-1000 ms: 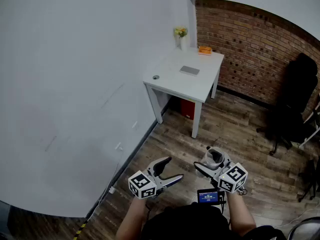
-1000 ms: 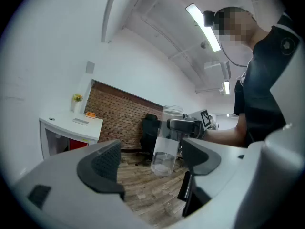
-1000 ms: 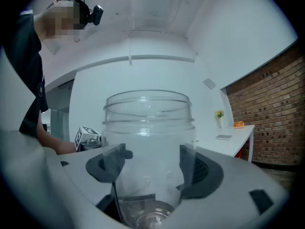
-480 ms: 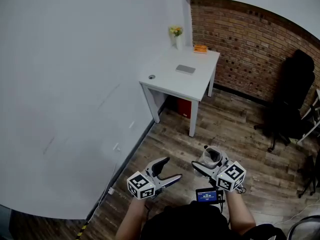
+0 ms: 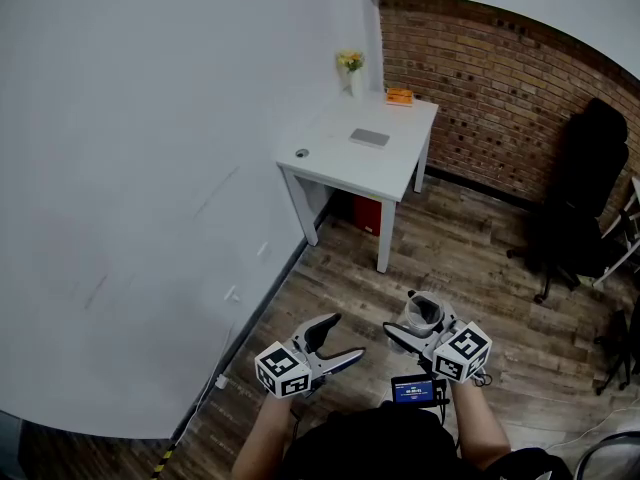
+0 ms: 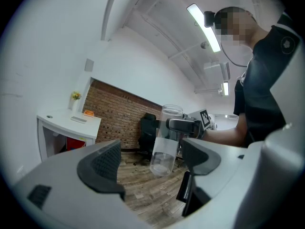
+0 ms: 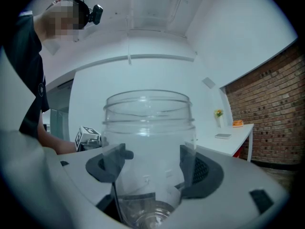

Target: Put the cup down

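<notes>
Mid-room, right tool (image 7: 151,160) tight on cup (image 7: 148,123)

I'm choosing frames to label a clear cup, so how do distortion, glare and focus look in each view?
Head view: fisheye bows the brick wall; even light; the cup is small but legible. Left gripper view: dark round vignette, ceiling light blown out. Right gripper view: cup fills the frame in the right tongs, slightly soft up close.

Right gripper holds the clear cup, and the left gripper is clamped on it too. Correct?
No. The right gripper does hold the clear cup, but the left gripper is open and apart from it, with nothing between its jaws; the left gripper view shows this.
</notes>
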Demonstrator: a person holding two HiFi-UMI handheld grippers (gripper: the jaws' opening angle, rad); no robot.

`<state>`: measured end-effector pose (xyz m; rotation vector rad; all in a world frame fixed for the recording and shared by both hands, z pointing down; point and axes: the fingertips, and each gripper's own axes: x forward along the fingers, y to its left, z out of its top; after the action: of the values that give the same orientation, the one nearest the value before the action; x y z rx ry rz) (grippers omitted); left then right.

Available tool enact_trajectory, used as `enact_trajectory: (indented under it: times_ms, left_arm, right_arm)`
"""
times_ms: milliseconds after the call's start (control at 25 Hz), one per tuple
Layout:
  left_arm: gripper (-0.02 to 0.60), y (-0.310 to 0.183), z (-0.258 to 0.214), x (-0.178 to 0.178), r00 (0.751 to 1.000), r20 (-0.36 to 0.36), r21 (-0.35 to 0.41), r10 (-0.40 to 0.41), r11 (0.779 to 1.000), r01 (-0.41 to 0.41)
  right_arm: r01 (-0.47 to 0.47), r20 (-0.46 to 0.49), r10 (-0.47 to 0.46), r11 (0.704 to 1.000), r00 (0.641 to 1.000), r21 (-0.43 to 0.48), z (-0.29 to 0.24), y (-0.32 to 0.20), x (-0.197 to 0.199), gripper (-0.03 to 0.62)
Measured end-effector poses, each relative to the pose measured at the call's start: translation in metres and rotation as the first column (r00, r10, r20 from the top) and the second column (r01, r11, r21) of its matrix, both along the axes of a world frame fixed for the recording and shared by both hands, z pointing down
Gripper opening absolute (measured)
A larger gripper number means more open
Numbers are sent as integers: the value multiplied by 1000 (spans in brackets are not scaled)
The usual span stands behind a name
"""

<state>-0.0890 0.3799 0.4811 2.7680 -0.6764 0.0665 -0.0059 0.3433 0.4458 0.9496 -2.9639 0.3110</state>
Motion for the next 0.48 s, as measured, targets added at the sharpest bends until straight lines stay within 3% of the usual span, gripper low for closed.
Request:
enact_trajectory:
  times_ms: [480]
  left_arm:
    - [405,0,0,-1,1000,-5,-5,-7,1000,7]
  right_arm:
    - [16,1,-16,1000,1000,-8,4,1,-1,373]
